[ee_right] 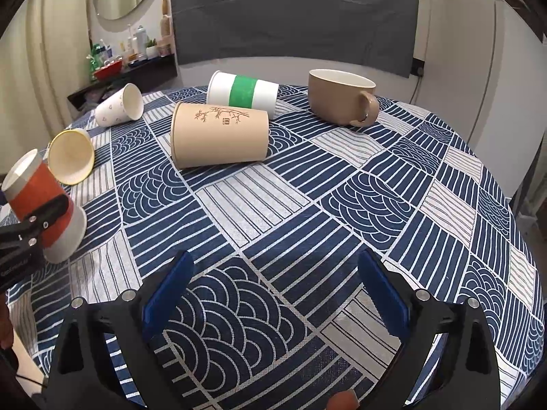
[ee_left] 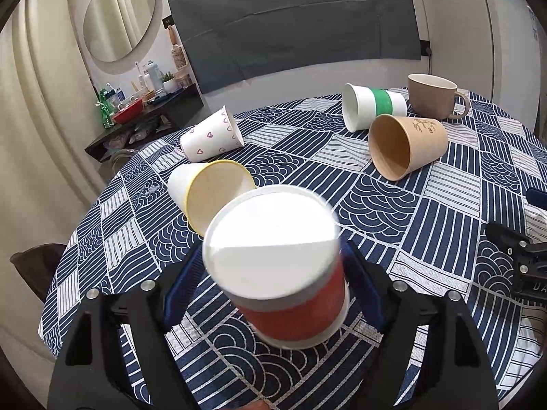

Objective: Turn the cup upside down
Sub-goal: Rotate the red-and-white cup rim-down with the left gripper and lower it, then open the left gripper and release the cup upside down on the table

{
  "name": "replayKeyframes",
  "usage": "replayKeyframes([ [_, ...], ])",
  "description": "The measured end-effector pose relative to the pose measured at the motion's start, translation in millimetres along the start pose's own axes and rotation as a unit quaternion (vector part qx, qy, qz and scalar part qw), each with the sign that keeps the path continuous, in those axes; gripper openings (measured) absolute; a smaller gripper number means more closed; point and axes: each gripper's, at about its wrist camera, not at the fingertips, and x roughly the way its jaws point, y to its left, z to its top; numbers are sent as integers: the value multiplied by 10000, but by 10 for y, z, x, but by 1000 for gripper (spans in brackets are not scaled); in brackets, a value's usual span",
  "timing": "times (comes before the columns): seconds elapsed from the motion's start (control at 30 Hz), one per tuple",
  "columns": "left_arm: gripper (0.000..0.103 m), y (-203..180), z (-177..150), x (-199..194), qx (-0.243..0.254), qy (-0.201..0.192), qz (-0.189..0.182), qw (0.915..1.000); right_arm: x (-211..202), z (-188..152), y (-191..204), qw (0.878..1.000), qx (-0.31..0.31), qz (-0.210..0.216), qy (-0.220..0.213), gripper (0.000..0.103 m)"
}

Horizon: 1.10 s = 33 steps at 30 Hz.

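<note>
Left tongs (ee_left: 273,294) grip the tilted red-banded cup (ee_left: 294,311), base upward

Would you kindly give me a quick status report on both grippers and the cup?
Left gripper shut on red cup, base up, tilted, wide end low near the tablecloth. Right gripper open, empty. Yellow-rimmed cup lies close behind.

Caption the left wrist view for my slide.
Left gripper holds the red cup bottom-up above the table.
</note>
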Motion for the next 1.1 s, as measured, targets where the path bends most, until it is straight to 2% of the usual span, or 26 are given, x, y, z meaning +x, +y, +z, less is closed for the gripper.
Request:
replayKeyframes([
  [0.07, 86, 22, -5, -20, -30, -1, -57, 10000, 1, 2, 8, 10000, -15, -78, 11, 93],
  [0.13, 87, 43, -18, -33, -50, -26, -50, 10000, 15, 5, 30, 9998, -63, -164, 59, 93],
  [0.27, 90, 124, -65, -46, -157, 9, -181, 9997, -54, -9, 70, 9988, -76, -458, -183, 93],
  [0.37, 92, 186, -114, -64, -167, 0, -243, 9996, -60, -6, 110, 9983, -113, -551, -176, 94],
  [0.5, 93, 289, -198, -113, -148, -32, -289, 9995, -53, 10, 206, 9990, -83, -416, -144, 94],
  [0.77, 95, 571, -358, -173, -109, -73, -308, 9994, -89, 1, 598, 9986, -403, -240, -225, 94],
  [0.93, 97, 736, -457, -158, -107, -71, -300, 9995, -130, 0, 780, 9988, -407, 63, -280, 94],
  [1.1, 97, 854, -583, -142, -117, 19, -557, 9984, -110, -9, 902, 9989, -369, 179, -245, 94],
])
